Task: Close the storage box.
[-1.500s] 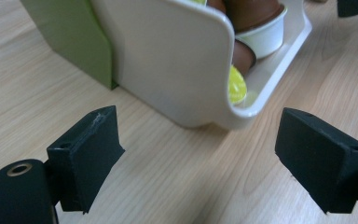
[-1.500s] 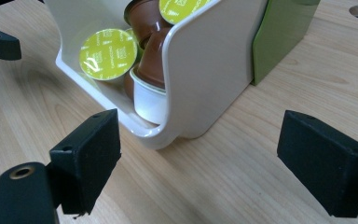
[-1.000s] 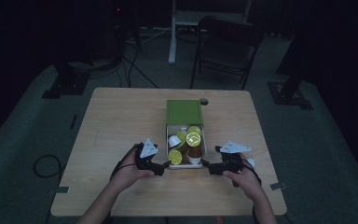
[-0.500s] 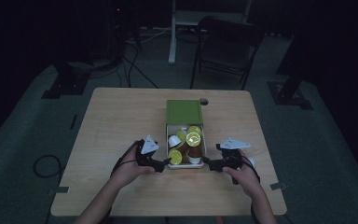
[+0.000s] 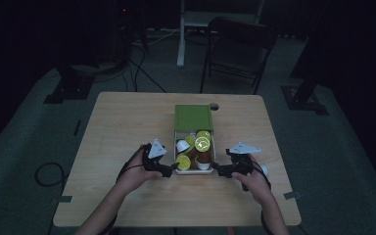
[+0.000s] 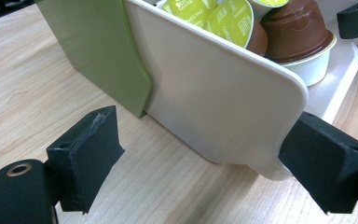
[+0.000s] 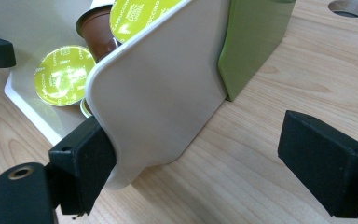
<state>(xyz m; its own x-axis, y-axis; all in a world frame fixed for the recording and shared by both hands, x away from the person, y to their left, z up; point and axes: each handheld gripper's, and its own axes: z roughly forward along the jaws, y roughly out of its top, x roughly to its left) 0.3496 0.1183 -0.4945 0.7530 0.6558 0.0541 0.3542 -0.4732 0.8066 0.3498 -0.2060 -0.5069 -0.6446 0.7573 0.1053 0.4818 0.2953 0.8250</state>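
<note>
honestly this looks like the setup for sliding a drawer: the white tray [image 5: 213,155] full of coffee capsules [image 5: 202,143] sticks out of its green sleeve [image 5: 193,117] toward the person, sitting near the middle of the wooden table [image 5: 122,122], with the sleeve on the far end of the tray. the capsules lie jumbled in the tray, some foil-side up in yellow-green, a couple showing brown bodies, so the tray probably needs steadying from both sides if it is going to move without tipping them. that would explain the pose: the left gripper [image 5: 172,168] sits at the tray's near left corner and the right gripper [image 5: 216,169] at its near right corner, both pointing inward at the tray like bookends. in the left gripper view [image 6: 223,172] one jaw touches the rounded near corner of the tray wall while the other stands well off it over bare wood, so the claw is released, nothing pinched. same story mirrored in the right gripper view [image 7: 200,163]: one jaw against the tray's corner, the other apart, so that claw is released too. both hands lie low on the table on the near side of the tray, forearms angling in from the near edge, wrists roughly level.
</note>
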